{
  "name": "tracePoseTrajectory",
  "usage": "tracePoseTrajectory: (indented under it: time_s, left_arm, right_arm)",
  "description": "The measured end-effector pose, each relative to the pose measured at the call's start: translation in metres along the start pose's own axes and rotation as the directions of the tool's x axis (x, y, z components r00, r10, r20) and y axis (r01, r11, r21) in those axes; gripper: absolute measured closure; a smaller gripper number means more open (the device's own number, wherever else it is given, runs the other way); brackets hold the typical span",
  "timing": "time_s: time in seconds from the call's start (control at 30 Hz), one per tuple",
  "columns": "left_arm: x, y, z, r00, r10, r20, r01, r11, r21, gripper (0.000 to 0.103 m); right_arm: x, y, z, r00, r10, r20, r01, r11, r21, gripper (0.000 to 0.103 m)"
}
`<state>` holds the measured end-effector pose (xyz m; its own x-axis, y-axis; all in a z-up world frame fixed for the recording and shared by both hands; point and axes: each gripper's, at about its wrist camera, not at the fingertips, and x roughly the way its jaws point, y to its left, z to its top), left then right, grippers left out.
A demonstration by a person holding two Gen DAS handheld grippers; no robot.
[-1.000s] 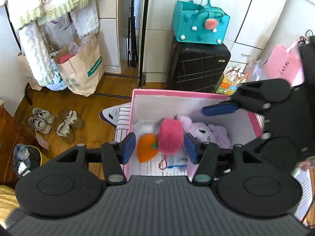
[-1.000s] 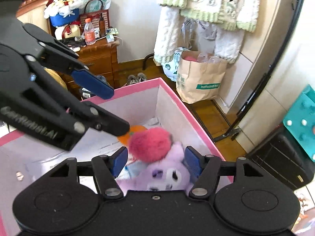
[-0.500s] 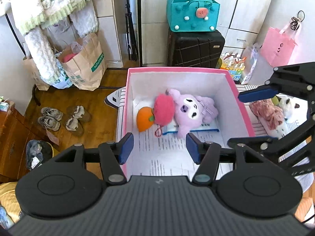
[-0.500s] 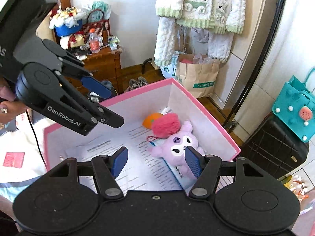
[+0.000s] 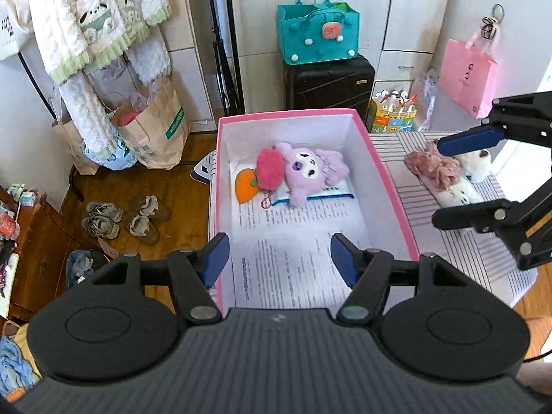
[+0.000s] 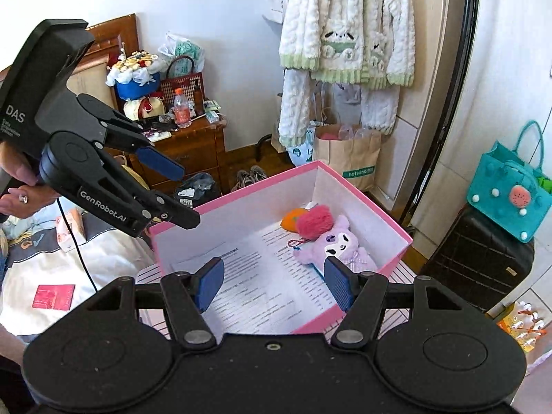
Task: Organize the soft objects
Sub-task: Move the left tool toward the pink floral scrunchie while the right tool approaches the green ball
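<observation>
Left gripper (image 5: 278,258): above the near end of the pink box (image 5: 386,172), blue pads well apart with nothing between them; the jaws have just been opening.
Right gripper (image 6: 274,284): above the box's near corner, pads spread about as wide, nothing held.
Left view, far left: wooden floor with two pairs of shoes (image 5: 122,215), a brown paper bag (image 5: 155,131) and a white fleece jacket (image 5: 100,17) hanging above it.
Left view, centre: the box, lined with printed paper (image 5: 293,241); at its far end lie an orange carrot toy (image 5: 245,185), a pink fluffy ball (image 5: 269,169) and a purple plush (image 5: 307,170), touching one another in a row, the plush on a blue-edged packet.
Left view, right: a striped cloth surface just beside the box carries a pink knitted piece (image 5: 434,169) and a white plush (image 5: 477,165) partly hidden behind the right gripper's blue pad; these show in this view alone.
Right view, left: a hand (image 6: 20,196) holding the left gripper's handle, a bed sheet below it and a cluttered wooden cabinet (image 6: 193,148) behind; the left camera catches only the cabinet's edge.
Right view, centre: the same three toys in the box's far corner.
Both views, behind the box: a teal felt bag (image 5: 317,34) on a black suitcase (image 5: 327,82).
</observation>
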<state>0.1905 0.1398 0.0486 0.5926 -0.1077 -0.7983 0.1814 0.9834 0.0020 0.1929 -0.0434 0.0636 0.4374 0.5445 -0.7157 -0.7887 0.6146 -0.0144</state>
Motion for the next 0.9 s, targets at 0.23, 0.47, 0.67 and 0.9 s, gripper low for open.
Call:
tracePoseTrajectory:
  time_s: [0.23,0.47,0.67,0.9]
  left_arm:
    - [-0.032,-0.023,-0.017,1.000,0.013,0.021,-0.014,0.998,0.055,0.032]
    - [-0.056,-0.049,-0.038,0.999,0.014,0.039,-0.018,0.993,0.117,0.029]
    - [-0.067,-0.070,-0.056,0.999,-0.008,0.043,0.001,0.987,0.158,0.027]
    - [-0.069,-0.089,-0.075,0.999,-0.034,0.030,0.027,0.979,0.201,0.027]
  right_arm:
    - [-0.037,0.019,-0.019,0.999,-0.019,0.039,0.019,1.000,-0.015,0.034]
    - [-0.065,0.030,-0.042,0.998,-0.026,0.061,0.026,1.000,-0.013,0.034]
    - [-0.076,0.037,-0.063,0.998,-0.047,0.045,0.047,0.999,-0.003,0.034]
    - [-0.085,0.041,-0.091,0.998,-0.061,0.033,0.060,0.998,0.017,0.034]
